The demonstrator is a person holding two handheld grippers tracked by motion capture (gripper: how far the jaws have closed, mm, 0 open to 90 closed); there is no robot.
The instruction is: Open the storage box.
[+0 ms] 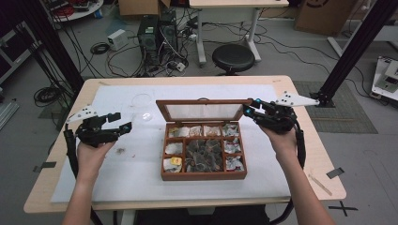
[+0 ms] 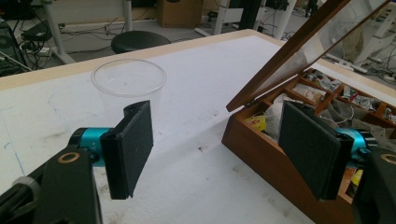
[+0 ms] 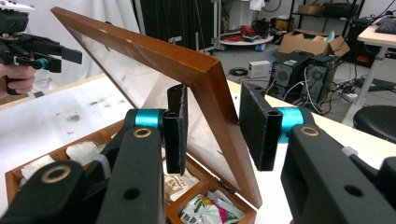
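Note:
A wooden box (image 1: pixel 204 176) with several compartments of tea bags and packets (image 1: pixel 204 153) stands mid-table. Its glass-paned lid (image 1: pixel 204 111) is raised and leans back. My right gripper (image 1: pixel 248 108) is at the lid's right top corner. In the right gripper view its jaws (image 3: pixel 212 126) straddle the lid's side rail (image 3: pixel 224 116), pads close against both faces. My left gripper (image 1: pixel 119 123) hovers left of the box, open and empty (image 2: pixel 217 144). A clear plastic cup (image 2: pixel 128 79) stands upright just beyond it. The box's near corner (image 2: pixel 261 154) lies to that gripper's right.
A white sheet (image 1: pixel 126 168) covers the table top. The cup (image 1: pixel 146 115) sits between the left gripper and the box. Beyond the table's far edge are a black stool (image 1: pixel 233 57), computer towers (image 1: pixel 157 35) and cables on the floor.

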